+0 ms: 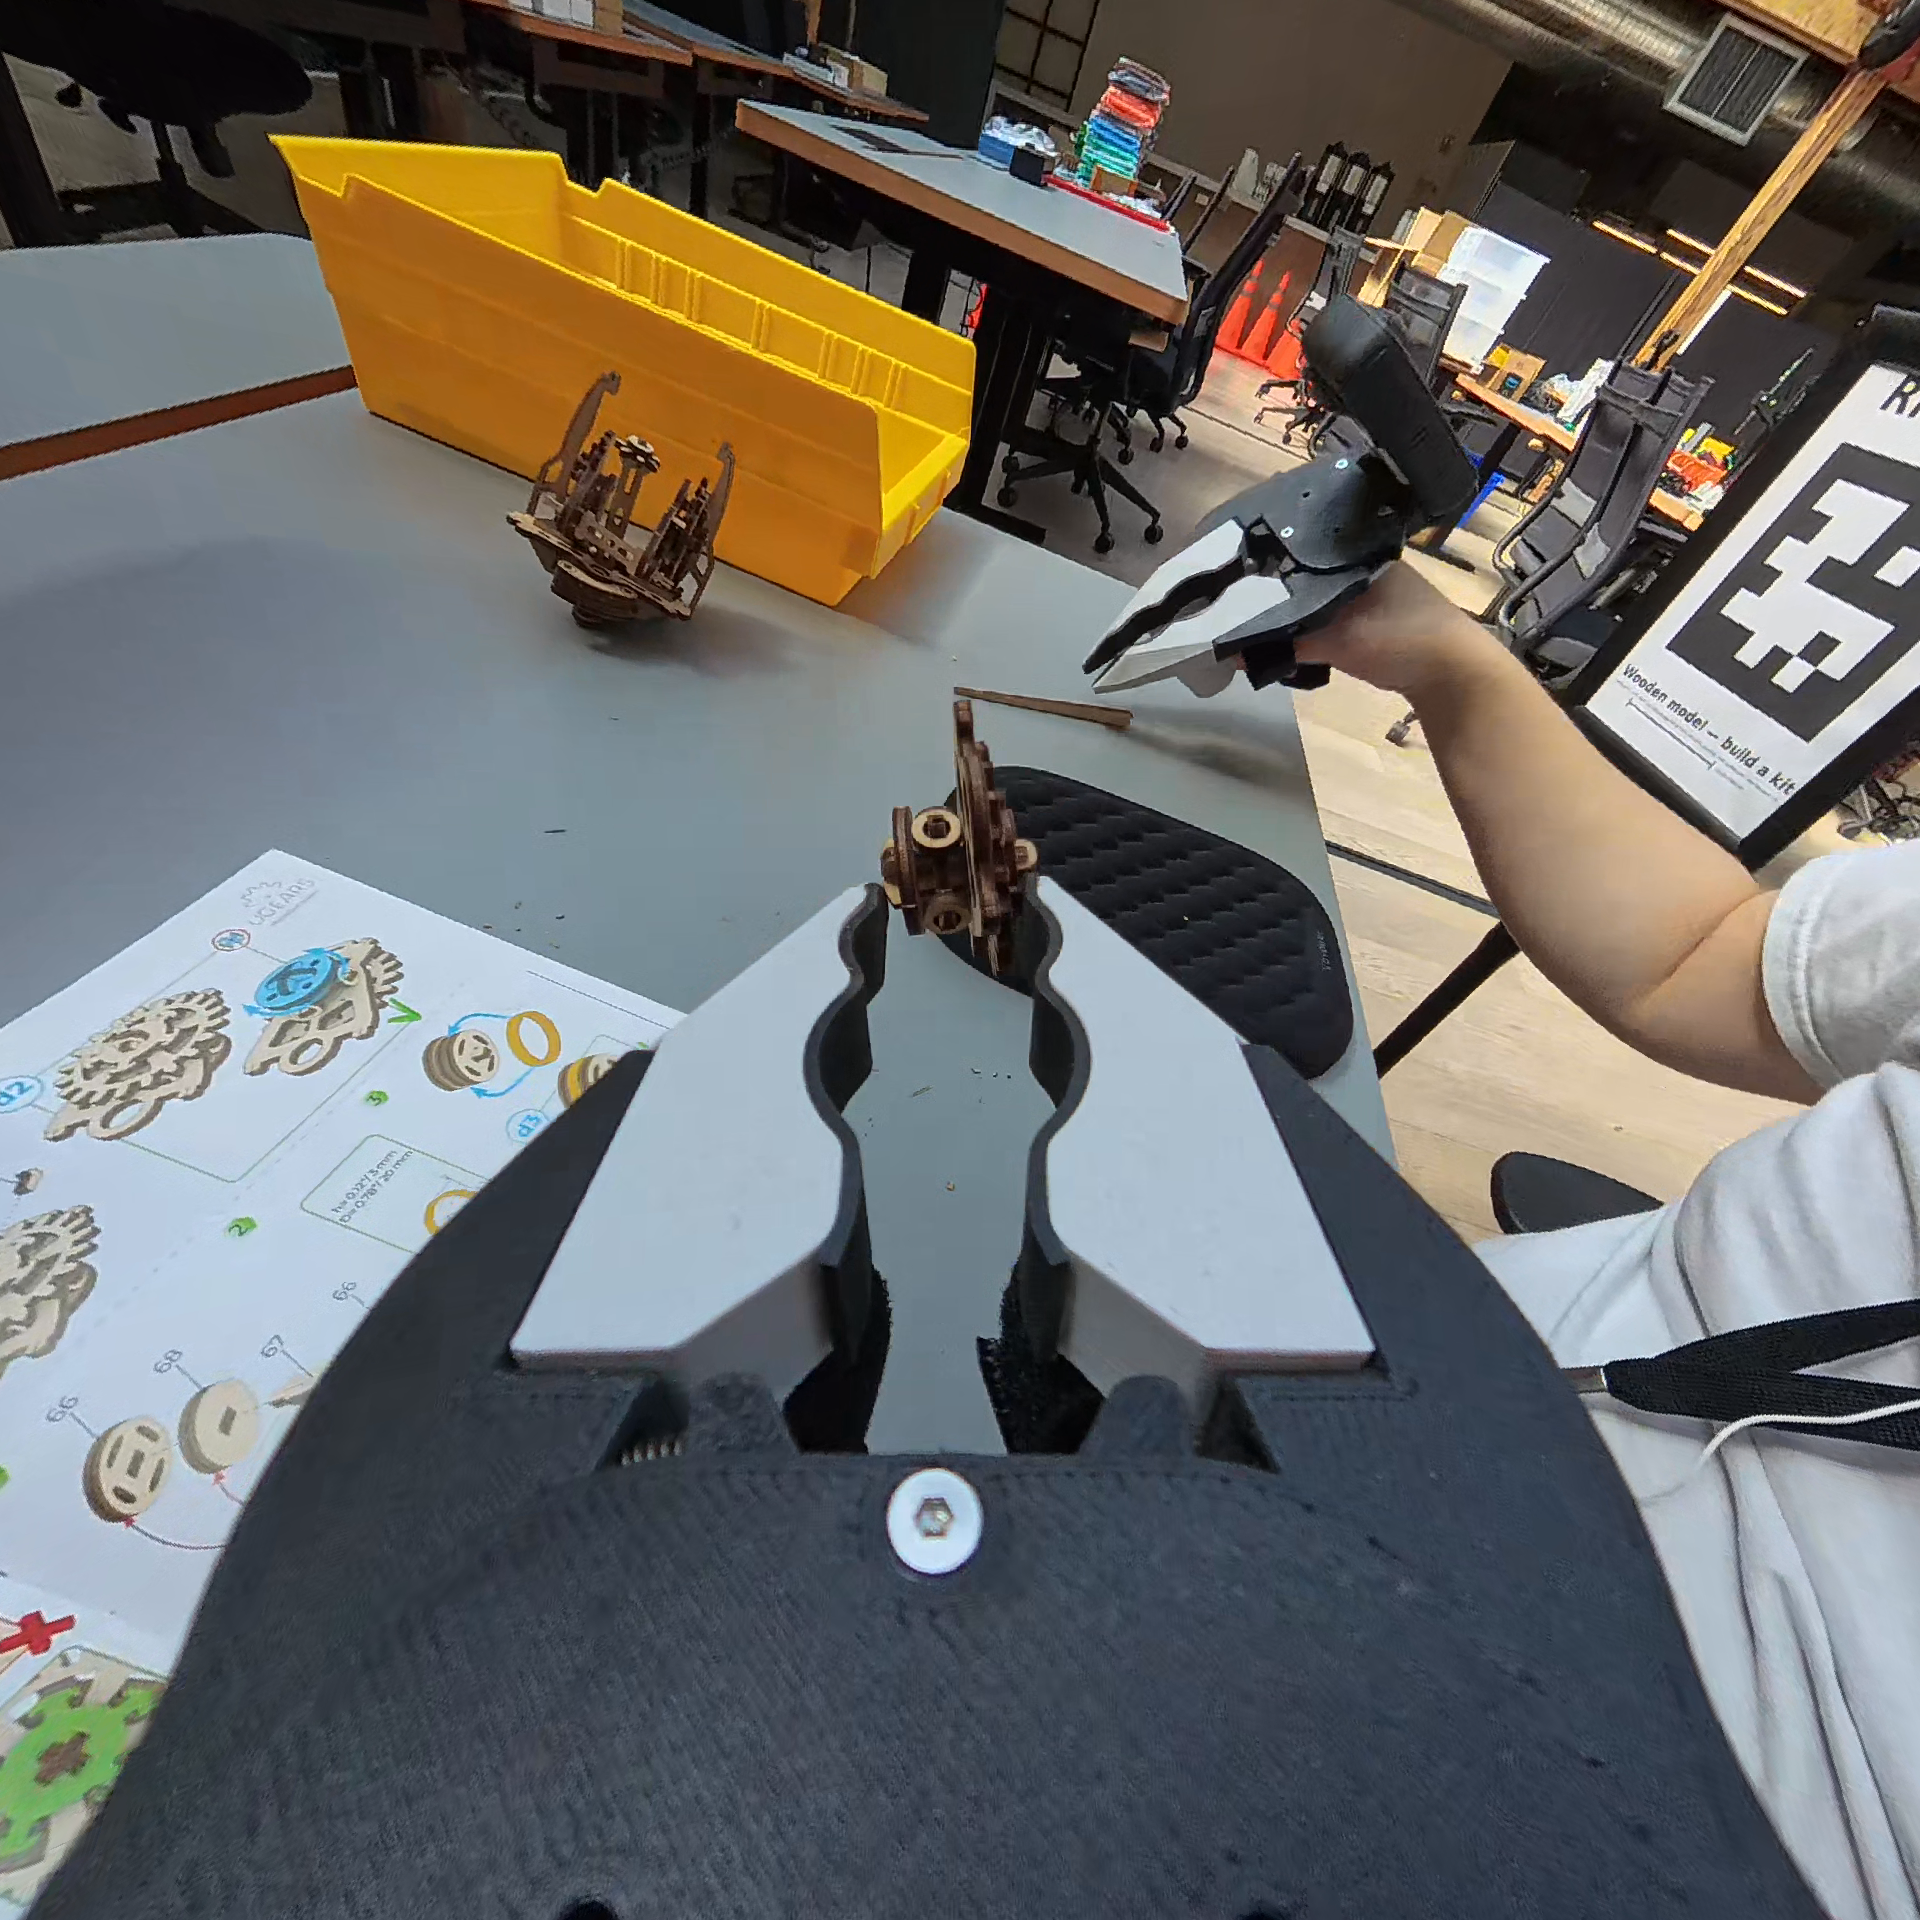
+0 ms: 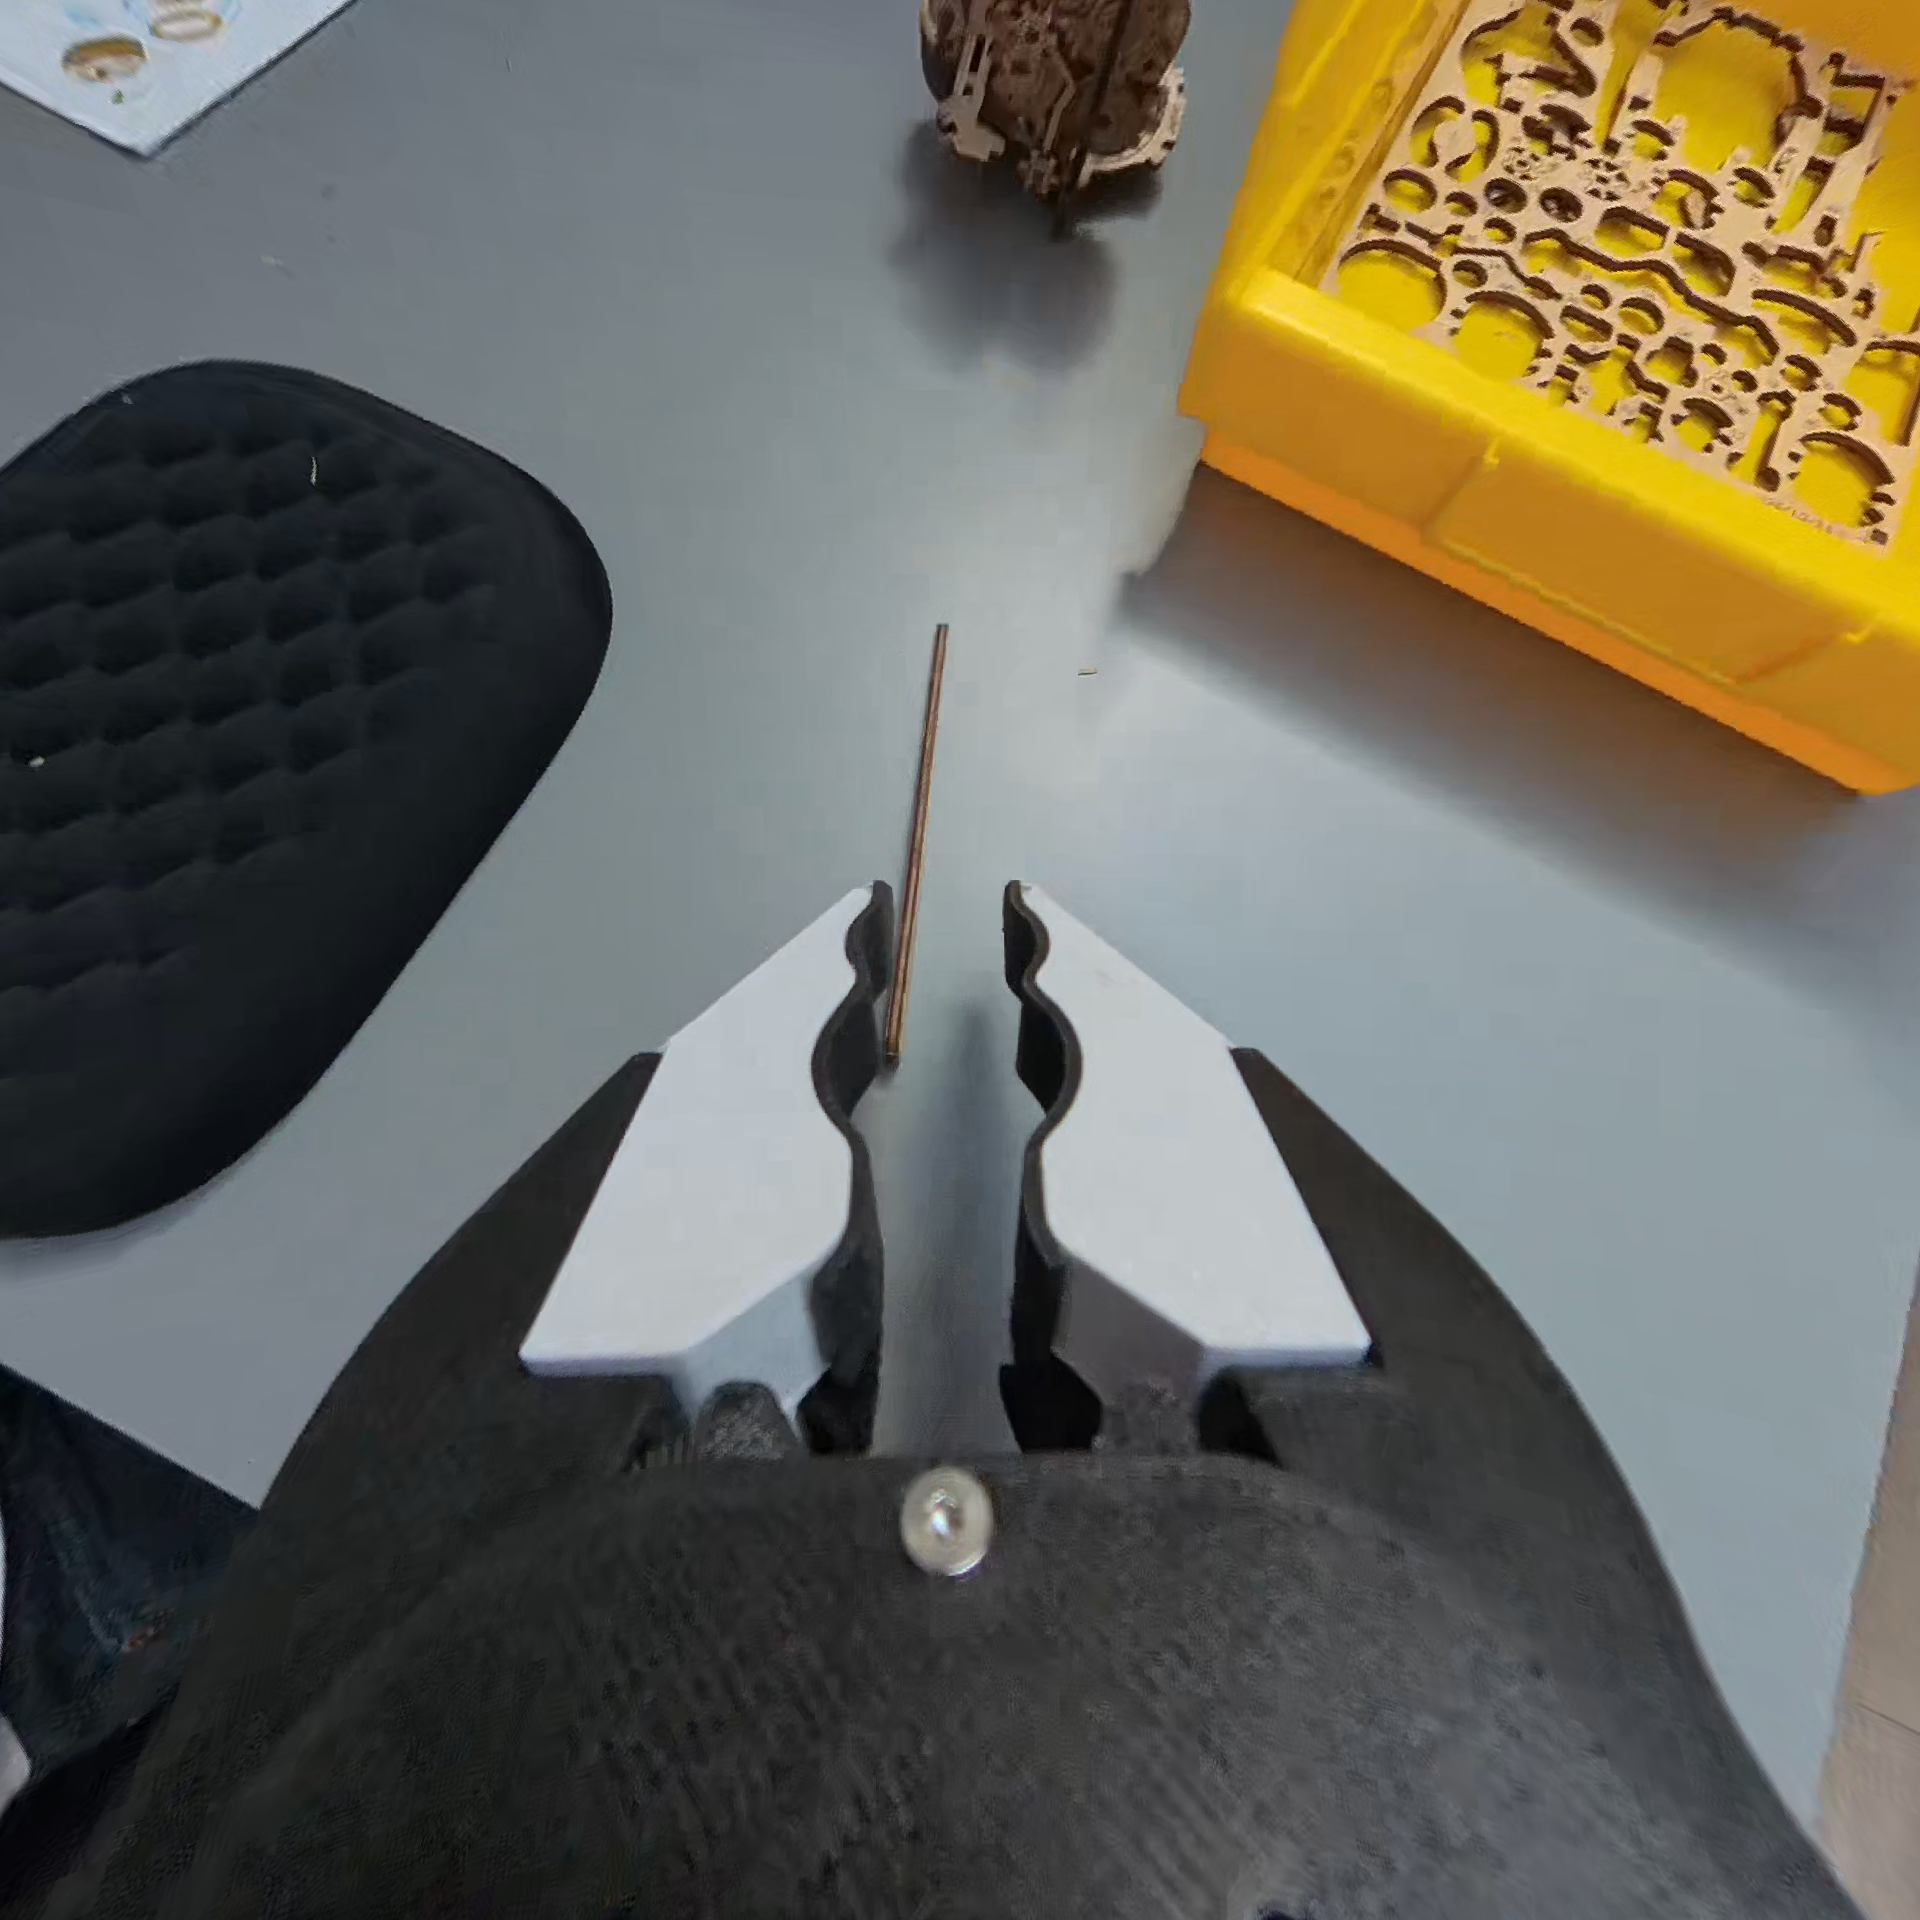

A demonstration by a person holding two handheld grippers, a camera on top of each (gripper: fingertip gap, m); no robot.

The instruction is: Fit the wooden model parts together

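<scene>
My left gripper [image 1: 956,904] is shut on a small wooden gear assembly [image 1: 961,862], held above the grey table [image 1: 416,675] with its flat toothed plate upright. A thin wooden rod [image 1: 1042,707] lies flat on the table beyond it. In the right wrist view the rod [image 2: 916,842] lies lengthwise between my right gripper's tips, close to the left finger. My right gripper [image 2: 948,904] is open and empty just above it; it also shows in the left wrist view [image 1: 1101,665]. A larger part-built wooden model [image 1: 618,520] stands further back [image 2: 1049,94].
A yellow bin [image 1: 644,343] at the back holds a punched-out wooden sheet [image 2: 1621,249]. A black textured pad [image 2: 239,769] lies by the table's near edge [image 1: 1184,914]. An instruction sheet [image 1: 239,1143] lies at the left. A person's arm [image 1: 1558,831] holds the right gripper. The tips of one gripper are about 35 cm away from the tips of the other. From either gripper's tips it is about 25 cm to the larger part-built wooden model [image 1: 618,520].
</scene>
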